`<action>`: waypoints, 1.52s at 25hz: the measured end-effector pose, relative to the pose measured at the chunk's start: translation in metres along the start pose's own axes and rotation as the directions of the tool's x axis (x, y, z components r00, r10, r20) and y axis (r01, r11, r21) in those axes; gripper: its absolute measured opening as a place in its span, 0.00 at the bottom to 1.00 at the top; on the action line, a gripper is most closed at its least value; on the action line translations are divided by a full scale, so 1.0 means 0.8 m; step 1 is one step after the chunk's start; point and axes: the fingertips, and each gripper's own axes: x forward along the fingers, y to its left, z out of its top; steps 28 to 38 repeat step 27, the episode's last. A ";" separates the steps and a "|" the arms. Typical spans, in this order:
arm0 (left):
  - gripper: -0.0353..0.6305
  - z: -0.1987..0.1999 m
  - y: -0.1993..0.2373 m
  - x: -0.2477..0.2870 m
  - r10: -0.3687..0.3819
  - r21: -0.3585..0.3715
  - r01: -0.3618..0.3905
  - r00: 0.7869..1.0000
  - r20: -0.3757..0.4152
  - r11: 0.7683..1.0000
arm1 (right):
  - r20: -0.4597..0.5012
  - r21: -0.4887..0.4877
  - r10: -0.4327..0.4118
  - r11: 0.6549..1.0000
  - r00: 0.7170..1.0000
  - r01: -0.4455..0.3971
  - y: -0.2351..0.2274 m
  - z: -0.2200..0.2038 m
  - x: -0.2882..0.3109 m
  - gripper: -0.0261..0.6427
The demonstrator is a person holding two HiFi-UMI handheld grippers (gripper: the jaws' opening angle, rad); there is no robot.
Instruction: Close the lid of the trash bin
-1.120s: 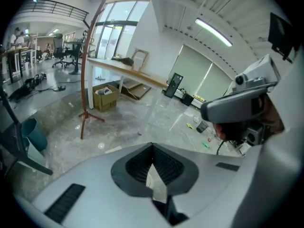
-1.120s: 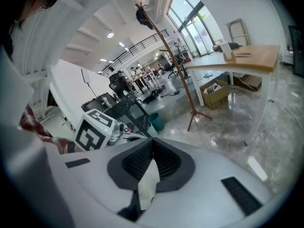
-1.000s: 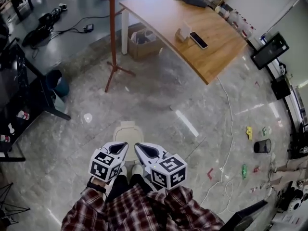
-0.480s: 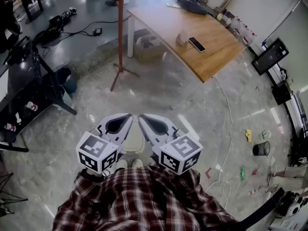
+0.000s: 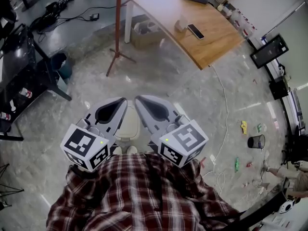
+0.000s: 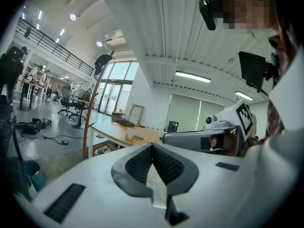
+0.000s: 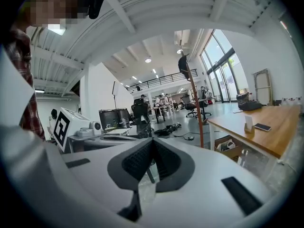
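A small beige trash bin stands on the marble floor right in front of the person's feet. Only a strip of it shows between the two grippers, and its lid looks flat on top. My left gripper and right gripper are held side by side high above the bin, pointing almost level and away from the person. Neither touches the bin. In the left gripper view the left gripper has its jaws meeting at the tips with nothing between them. The right gripper looks the same in its own view.
A wooden table with a phone stands ahead, a cardboard box beneath it. A red coat stand rises to its left. A black rack and a blue bin stand at left. A white cable and a black mesh bin lie at right.
Both grippers have risen toward the head camera and tipped up to nearly level. They look larger and now cover most of the beige bin, which showed fully before.
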 end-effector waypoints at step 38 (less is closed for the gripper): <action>0.07 -0.008 0.003 -0.031 0.023 -0.018 -0.023 1.000 0.014 1.000 | -0.023 0.031 0.000 1.000 1.000 0.001 0.020 -0.026 -0.003 0.06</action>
